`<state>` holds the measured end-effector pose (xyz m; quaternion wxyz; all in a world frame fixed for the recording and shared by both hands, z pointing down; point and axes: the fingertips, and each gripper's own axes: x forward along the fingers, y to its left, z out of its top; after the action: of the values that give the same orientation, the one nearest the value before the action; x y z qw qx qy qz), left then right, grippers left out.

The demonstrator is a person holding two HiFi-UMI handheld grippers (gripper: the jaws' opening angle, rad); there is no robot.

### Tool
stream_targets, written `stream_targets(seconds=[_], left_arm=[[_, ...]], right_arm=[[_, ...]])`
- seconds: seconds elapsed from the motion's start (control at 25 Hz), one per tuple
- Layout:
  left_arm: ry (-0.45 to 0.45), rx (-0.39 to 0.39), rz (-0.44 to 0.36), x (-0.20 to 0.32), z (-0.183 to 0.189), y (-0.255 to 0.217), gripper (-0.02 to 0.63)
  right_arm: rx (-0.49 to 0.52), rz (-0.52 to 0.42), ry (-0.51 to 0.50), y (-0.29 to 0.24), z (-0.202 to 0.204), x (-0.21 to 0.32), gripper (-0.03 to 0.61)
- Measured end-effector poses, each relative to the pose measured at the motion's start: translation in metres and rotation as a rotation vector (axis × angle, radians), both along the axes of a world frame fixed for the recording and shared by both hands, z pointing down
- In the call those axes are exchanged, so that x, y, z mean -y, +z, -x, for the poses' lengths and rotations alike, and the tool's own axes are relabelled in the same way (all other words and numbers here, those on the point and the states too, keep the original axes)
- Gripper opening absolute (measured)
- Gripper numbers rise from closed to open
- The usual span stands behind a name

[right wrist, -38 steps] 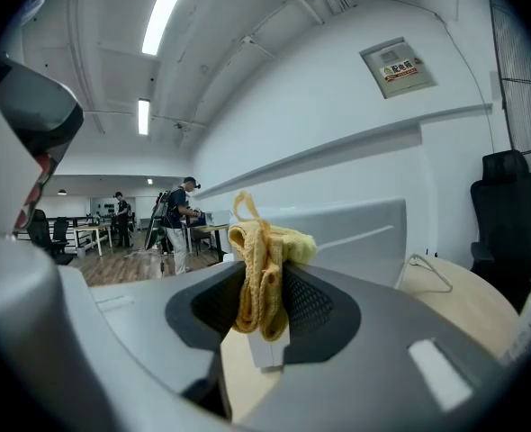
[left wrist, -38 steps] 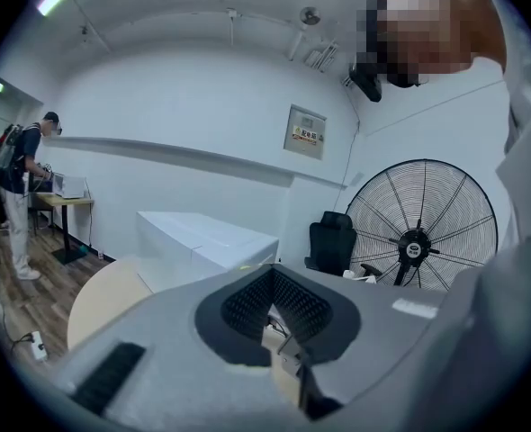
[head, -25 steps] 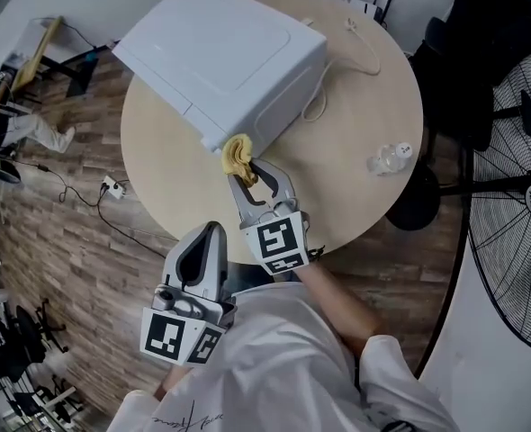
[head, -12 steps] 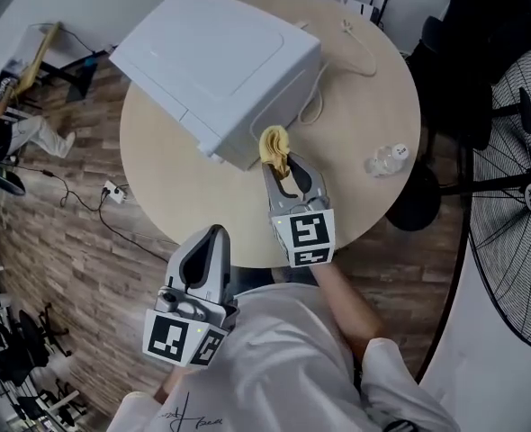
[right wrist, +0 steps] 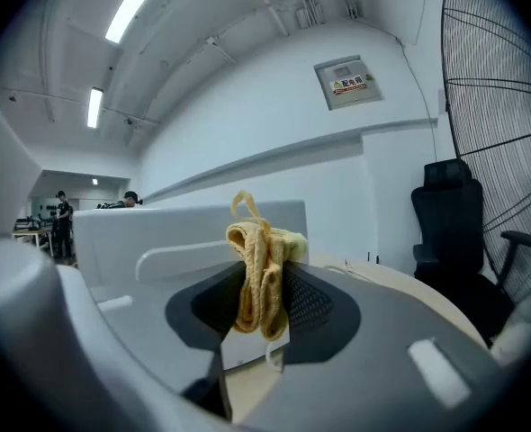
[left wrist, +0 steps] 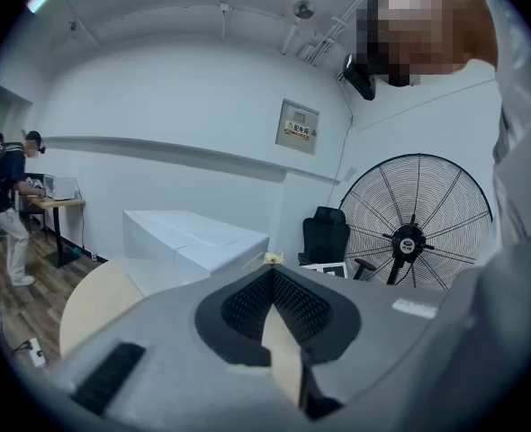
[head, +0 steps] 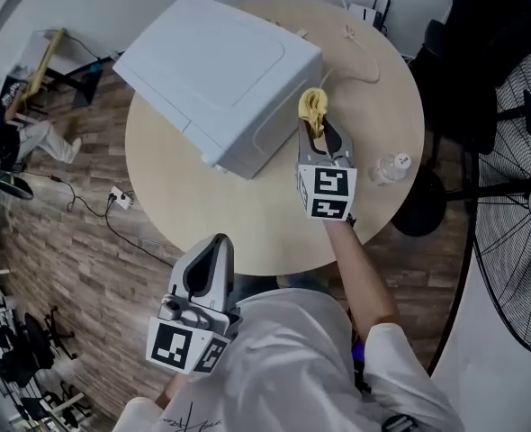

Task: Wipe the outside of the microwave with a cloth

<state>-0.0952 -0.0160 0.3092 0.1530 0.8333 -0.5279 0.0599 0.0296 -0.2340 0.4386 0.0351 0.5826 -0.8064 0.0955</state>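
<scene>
Right gripper [head: 318, 138]: clamped on a bunched yellow terry cloth [head: 311, 106].
Cloth: up beside the side wall of the white box-shaped microwave [head: 216, 70], near one corner.
Microwave: stood on the round pale wooden table [head: 247, 219].
Left gripper [head: 210, 252]: jaws pressed together, nothing between them, held low off the table's near edge.

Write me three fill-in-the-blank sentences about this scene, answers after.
The right gripper is shut on a ____ cloth.
The left gripper is shut and holds ____.
The microwave stands on a ____ wooden table.
Missing words: yellow; nothing; round.
</scene>
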Motion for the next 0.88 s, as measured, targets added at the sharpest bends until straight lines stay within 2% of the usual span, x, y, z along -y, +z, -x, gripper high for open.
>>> stream_targets(seconds=[0.32, 0.56, 0.88], left_arm=[[-0.013, 0.014, 0.017, 0.005, 0.006, 0.001, -0.008], [-0.010, 0.015, 0.028, 0.011, 0.008, 0.003, -0.008], [0.001, 0.013, 0.043, 0.016, 0.008, 0.007, -0.008]], right_arm=[[-0.011, 0.018, 0.121, 0.011, -0.033, 0.055, 0.126], [-0.043, 0.023, 0.138, 0.022, -0.036, 0.076, 0.124], [-0.077, -0.017, 0.103, 0.023, -0.027, 0.071, 0.124]])
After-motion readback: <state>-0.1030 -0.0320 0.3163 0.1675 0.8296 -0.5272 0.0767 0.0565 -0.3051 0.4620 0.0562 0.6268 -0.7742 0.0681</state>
